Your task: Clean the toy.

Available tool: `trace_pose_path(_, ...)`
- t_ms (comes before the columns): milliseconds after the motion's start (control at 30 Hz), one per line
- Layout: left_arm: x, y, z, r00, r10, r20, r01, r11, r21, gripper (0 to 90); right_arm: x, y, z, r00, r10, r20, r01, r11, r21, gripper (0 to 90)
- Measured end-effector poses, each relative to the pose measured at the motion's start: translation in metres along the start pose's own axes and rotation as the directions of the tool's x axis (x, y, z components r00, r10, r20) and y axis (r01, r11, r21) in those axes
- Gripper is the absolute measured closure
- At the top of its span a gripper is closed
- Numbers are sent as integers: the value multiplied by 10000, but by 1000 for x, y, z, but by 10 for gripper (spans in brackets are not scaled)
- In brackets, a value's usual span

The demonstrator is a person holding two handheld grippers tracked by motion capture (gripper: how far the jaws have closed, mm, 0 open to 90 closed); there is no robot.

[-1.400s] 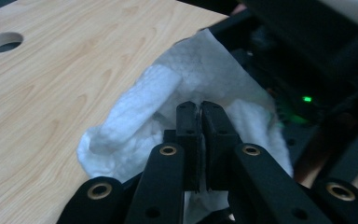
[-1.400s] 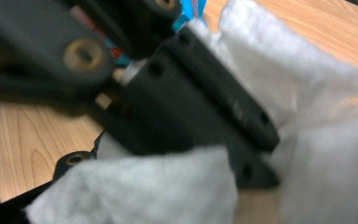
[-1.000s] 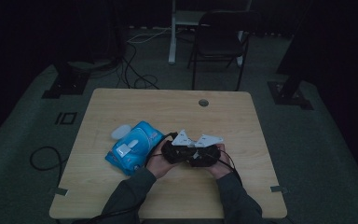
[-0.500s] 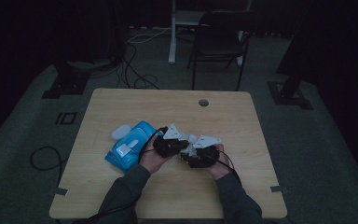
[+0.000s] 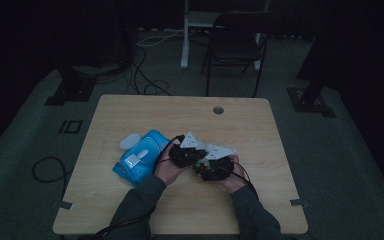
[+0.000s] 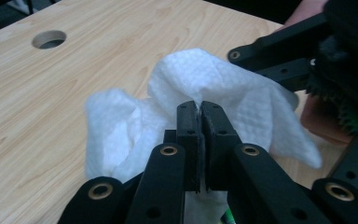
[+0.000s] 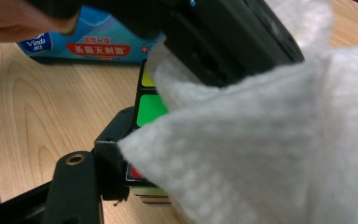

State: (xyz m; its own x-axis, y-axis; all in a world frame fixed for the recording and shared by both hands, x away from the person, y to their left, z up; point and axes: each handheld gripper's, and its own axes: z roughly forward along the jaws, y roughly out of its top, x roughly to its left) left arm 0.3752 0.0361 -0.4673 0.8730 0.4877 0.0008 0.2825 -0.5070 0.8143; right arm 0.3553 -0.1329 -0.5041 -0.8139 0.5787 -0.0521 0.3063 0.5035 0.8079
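Left gripper (image 6: 199, 140): your jaws are pressed together on a fold of the white wipe (image 6: 205, 88); the sheet bunches up ahead of the tips and spreads to both sides over the wood. In the high view this gripper (image 5: 189, 152) sits in your left hand near the middle of the table (image 5: 130, 107).
Right gripper (image 5: 215, 165): you hold it just beside the left one, the two almost touching. In the right gripper view one black jaw rises at lower left against a colour cube (image 7: 150, 109); the wipe (image 7: 270, 154) covers the other side, so I cannot tell whether the jaws are closed on it.
Cube: black-framed with green, yellow and red tiles visible; it sits between the right jaw and the left gripper's body, partly under the wipe.
Wipe: crumpled, textured, draped over the cube and across most of the right gripper view.
Wipes pack (image 5: 139, 157): blue, lying flat on the table just left of your left hand; its printed side (image 7: 88, 44) shows behind the cube.
Loose white piece (image 5: 129, 141): rests at the pack's far left corner.
Cable hole (image 5: 218, 109): at the table's far edge, well apart from your hands.
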Motion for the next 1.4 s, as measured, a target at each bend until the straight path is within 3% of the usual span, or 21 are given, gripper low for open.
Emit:
trace_pose_path(333,-12,-1,-1,9980,309,546,-308,9995,-21,876,-3,0,-2,10000,18,51,-18,10000,-56,339)
trace_pose_path(600,-11,-9,-10,9972,160,733,-147,9997,-184,877,-6,-1,-4,9998,99,168,-97,9999,-99,339)
trace_pose_path(1000,9,-15,-27,9993,-288,-238,281,9991,-303,878,-6,0,-6,9998,116,131,-114,9999,-127,339)
trace_pose_path(1267,20,-18,-25,9962,-724,-481,713,9972,-246,879,-1,2,-5,10000,-69,-54,68,9998,-206,339)
trace_pose_path(1400,22,-20,-19,9961,-742,-481,737,9972,-114,878,0,3,-6,9998,-133,-111,130,9996,-247,339)
